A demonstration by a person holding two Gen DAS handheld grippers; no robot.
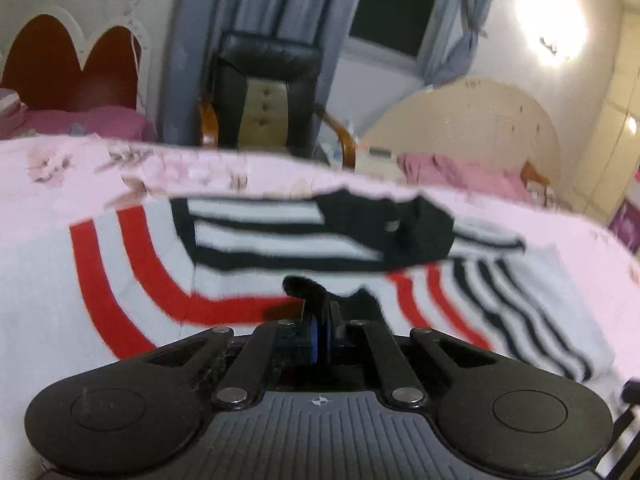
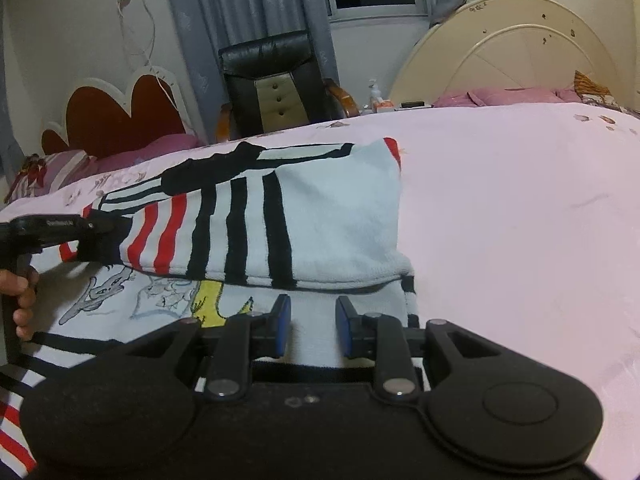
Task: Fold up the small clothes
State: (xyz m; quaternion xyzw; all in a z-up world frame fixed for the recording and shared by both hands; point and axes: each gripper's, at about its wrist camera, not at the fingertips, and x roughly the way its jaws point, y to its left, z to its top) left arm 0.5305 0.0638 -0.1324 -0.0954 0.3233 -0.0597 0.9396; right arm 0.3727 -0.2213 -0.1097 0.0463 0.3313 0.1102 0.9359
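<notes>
A small white sweater [image 2: 328,216] with red and black stripes and a cartoon print lies on the pink bedsheet [image 2: 520,208], its top part folded over the body. In the left wrist view the sweater [image 1: 132,280] fills the middle. My left gripper [image 1: 323,316] is shut on a black edge of the sweater; it also shows in the right wrist view [image 2: 100,226] at the sweater's left side. My right gripper [image 2: 310,322] is open and empty, just above the sweater's lower white part, near the folded edge.
A black and cream armchair [image 2: 276,84] stands behind the bed. A red heart-shaped headboard [image 2: 120,116] is at the left, a cream headboard [image 2: 512,52] at the right. Pink pillows [image 2: 500,98] lie at the far right. The sheet to the right of the sweater is bare.
</notes>
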